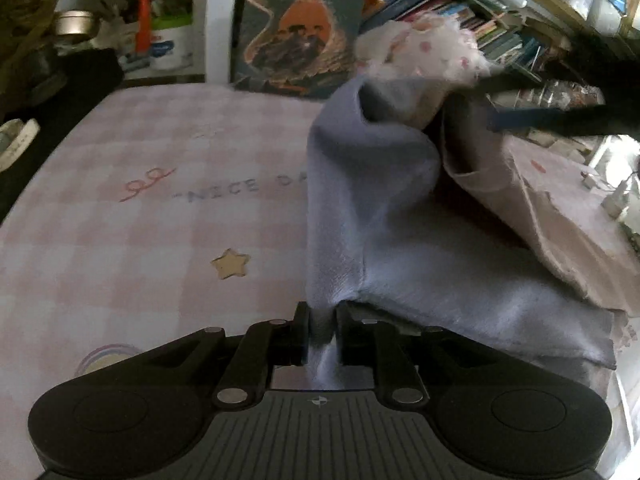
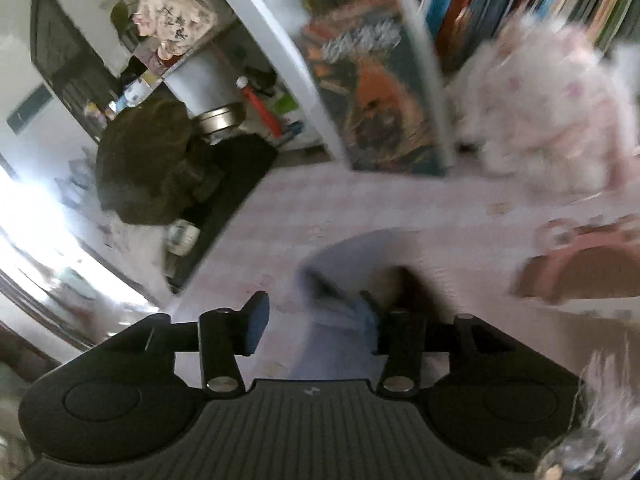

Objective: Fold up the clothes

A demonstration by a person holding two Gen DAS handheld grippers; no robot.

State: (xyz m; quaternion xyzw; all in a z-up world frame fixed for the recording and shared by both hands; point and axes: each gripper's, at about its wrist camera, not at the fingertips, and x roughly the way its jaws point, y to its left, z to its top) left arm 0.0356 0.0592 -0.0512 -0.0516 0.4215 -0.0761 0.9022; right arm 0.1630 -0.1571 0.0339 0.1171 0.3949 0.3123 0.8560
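Left gripper [image 1: 323, 330] clenched on lavender garment [image 1: 384, 216]; right gripper [image 2: 316, 322] spread wide, ungrasping.

On the pink checked bedsheet [image 1: 120, 152], left of centre in the left wrist view, grey letters read "NICE DA", the rest hidden under the grey-blue garment [image 1: 368, 208]. The poster [image 1: 298, 24] at upper centre carries large Chinese characters along its top.
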